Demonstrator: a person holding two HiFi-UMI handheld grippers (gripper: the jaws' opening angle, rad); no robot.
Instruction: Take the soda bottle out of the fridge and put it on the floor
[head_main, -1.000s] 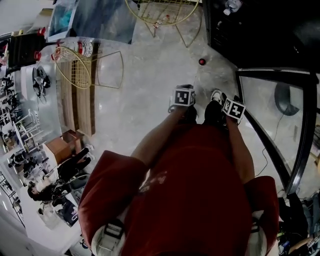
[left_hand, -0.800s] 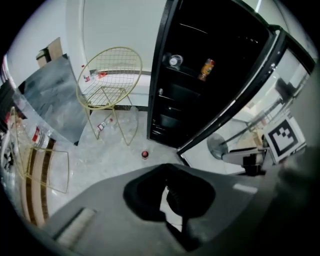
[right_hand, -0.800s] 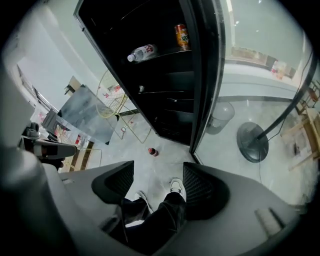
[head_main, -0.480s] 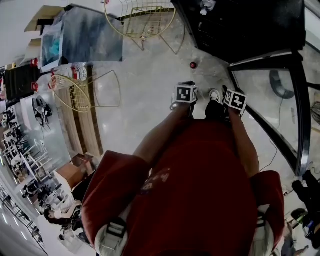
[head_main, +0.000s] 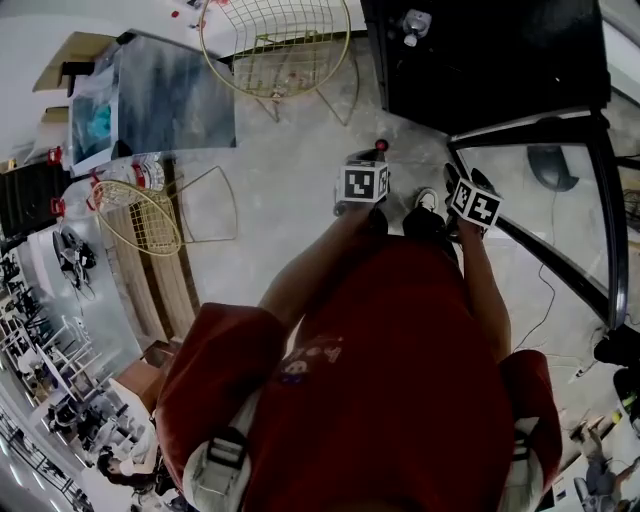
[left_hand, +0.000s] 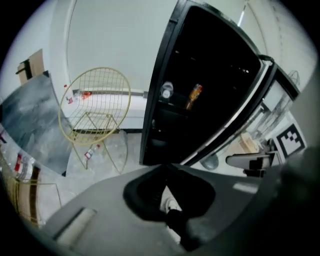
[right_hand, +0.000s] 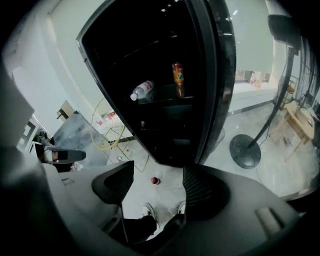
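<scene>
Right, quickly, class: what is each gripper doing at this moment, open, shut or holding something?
Left gripper: shut, nothing held.
Right gripper: open, nothing between its jaws.

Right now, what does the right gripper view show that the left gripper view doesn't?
Only the right gripper view: a small red-topped object on the floor before the fridge, and the right claw, open and empty. Only the left gripper view: the right gripper's marker cube and the left claw, closed. Both: the open fridge, the orange soda bottle on its shelf, the yellow wire chair.
</scene>
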